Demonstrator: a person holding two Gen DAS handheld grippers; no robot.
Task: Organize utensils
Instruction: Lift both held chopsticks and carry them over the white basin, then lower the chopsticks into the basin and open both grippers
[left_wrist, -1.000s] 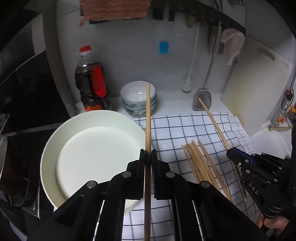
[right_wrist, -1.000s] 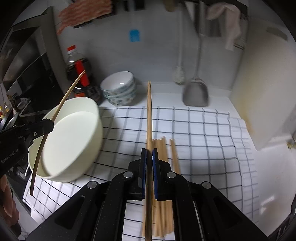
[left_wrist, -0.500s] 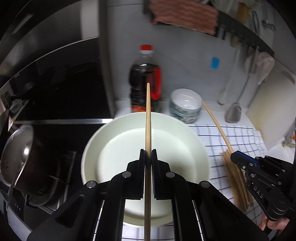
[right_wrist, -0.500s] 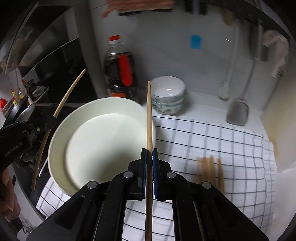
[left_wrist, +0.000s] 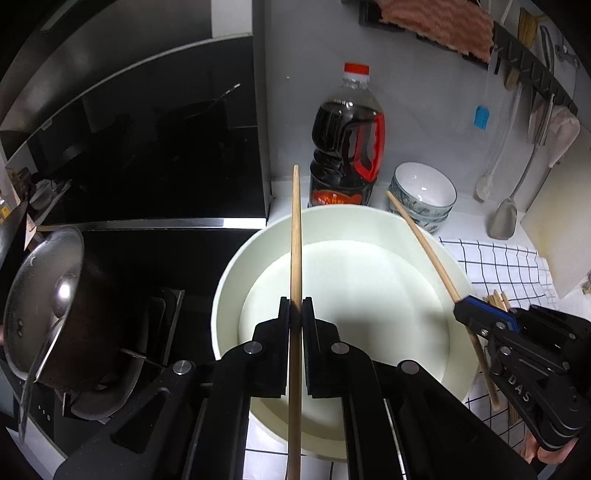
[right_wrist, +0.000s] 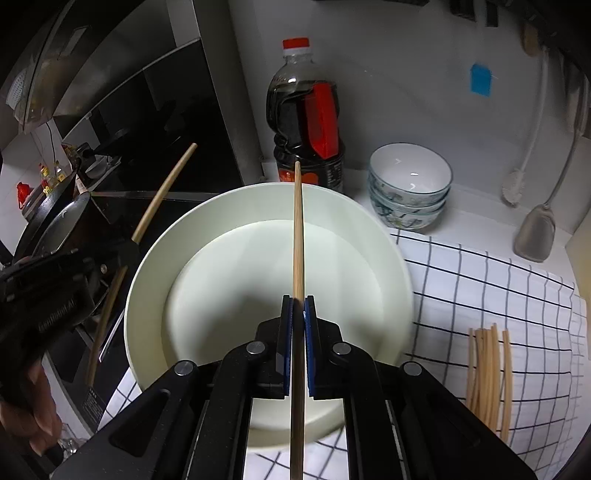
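Observation:
My left gripper (left_wrist: 295, 306) is shut on a wooden chopstick (left_wrist: 296, 236) that points forward over the big white bowl (left_wrist: 417, 236). My right gripper (right_wrist: 298, 306) is shut on a second wooden chopstick (right_wrist: 297, 229), also above the white bowl (right_wrist: 177, 229). In the left wrist view the right gripper (left_wrist: 461, 314) shows at the bowl's right rim with its chopstick (left_wrist: 421, 236). In the right wrist view the left gripper (right_wrist: 129, 247) shows at the bowl's left with its chopstick (right_wrist: 162, 192). A bundle of loose chopsticks (right_wrist: 487, 373) lies on the checked cloth (right_wrist: 480, 280).
A dark soy sauce bottle (left_wrist: 347, 147) and stacked patterned bowls (left_wrist: 424, 195) stand behind the white bowl. A pan with lid (left_wrist: 48, 306) sits on the black stove at the left. A spatula (right_wrist: 535, 232) and a white cutting board (left_wrist: 557, 229) lean at the right wall.
Both grippers swung left with their chopsticks, from over the checked cloth to above the white bowl. The stove and pan came into view.

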